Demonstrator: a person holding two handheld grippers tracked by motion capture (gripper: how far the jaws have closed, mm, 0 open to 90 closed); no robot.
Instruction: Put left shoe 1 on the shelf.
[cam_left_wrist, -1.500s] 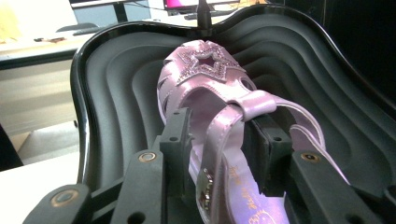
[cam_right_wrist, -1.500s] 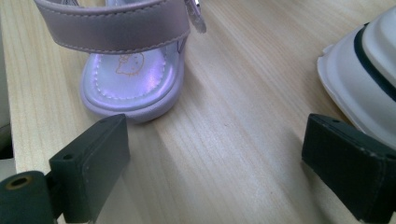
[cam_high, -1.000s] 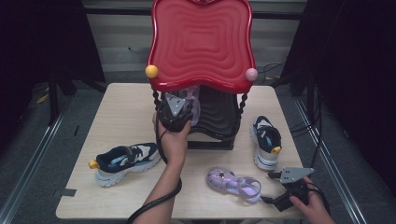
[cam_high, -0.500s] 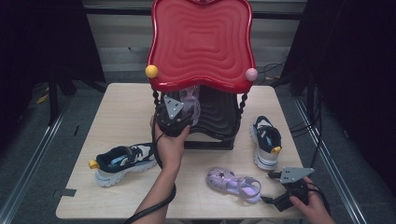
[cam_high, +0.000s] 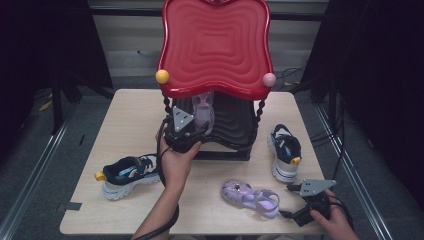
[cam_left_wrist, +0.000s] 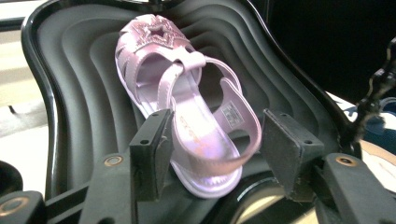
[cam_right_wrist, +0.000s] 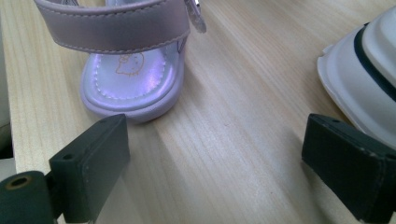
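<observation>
Sandal (cam_left_wrist: 187, 107) lies toe-up on the rack's black shelf (cam_left_wrist: 74, 93), left gripper (cam_left_wrist: 215, 149) jaws just opening off its heel (release), right gripper (cam_right_wrist: 210, 172) open, idle.

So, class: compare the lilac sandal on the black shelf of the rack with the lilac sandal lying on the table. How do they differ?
The sandal on the shelf rests on the rack's black wavy shelf, between the open left gripper's jaws; the sandal on the table lies on bare wood. The shelf one points its toe away from the person, the table one leftward. Both are lilac, strapped, with star toes.
</observation>
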